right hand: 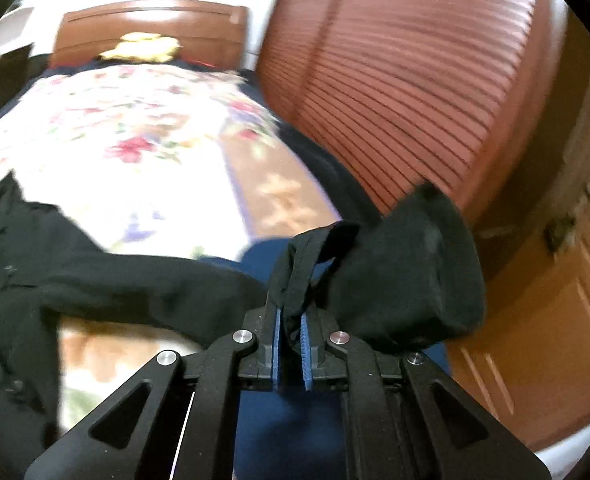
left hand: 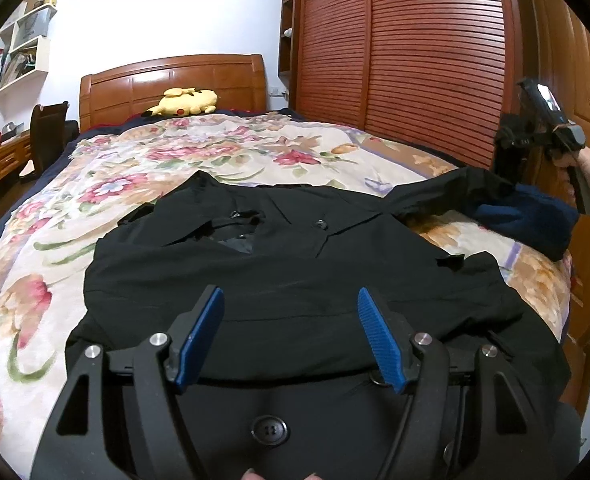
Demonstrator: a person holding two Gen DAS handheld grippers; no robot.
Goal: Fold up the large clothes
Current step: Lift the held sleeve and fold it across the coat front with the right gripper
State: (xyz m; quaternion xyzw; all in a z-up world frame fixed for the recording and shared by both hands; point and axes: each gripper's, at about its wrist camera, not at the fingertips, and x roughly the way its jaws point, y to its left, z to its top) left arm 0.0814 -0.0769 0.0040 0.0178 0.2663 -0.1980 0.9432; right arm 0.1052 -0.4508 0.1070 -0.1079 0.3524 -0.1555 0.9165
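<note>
1. Nearest the lens, the left gripper (left hand: 291,300) hovers over the hem end of a large black button-front coat of smooth woven cloth (left hand: 295,272). Its blue ribbed pads stand wide apart with nothing between them, and a big black button (left hand: 269,431) shows just below.

2. The coat lies spread front-up on a bed covered by a cream quilt printed with red and pink flowers (left hand: 143,160), collar toward the headboard, body flat, one sleeve (left hand: 455,188) trailing off toward the right edge of the bed.

3. At that edge the right gripper (right hand: 291,312) is clamped on the sleeve's cuff end (right hand: 407,264), a fold of dark cloth pinched between its nearly closed blue pads. The cuff bunches up above the fingers. In the left wrist view a hand (left hand: 583,164) holds this tool clear above the mattress beside a dark blue garment (left hand: 535,216).

4. Judged from this layout, the step in hand is the first sleeve fold: the cuff is gripped and lifted, not yet laid across the chest.

5. The next move likely calls for carrying the cuff inward over the coat's front, keeping the sleeve untwisted, while the left gripper steadies the body.

6. Beyond, a yellow plush toy (left hand: 183,102) rests against the polished wooden headboard (left hand: 171,80), with a slatted red-brown wardrobe door (left hand: 415,60) alongside.
</note>
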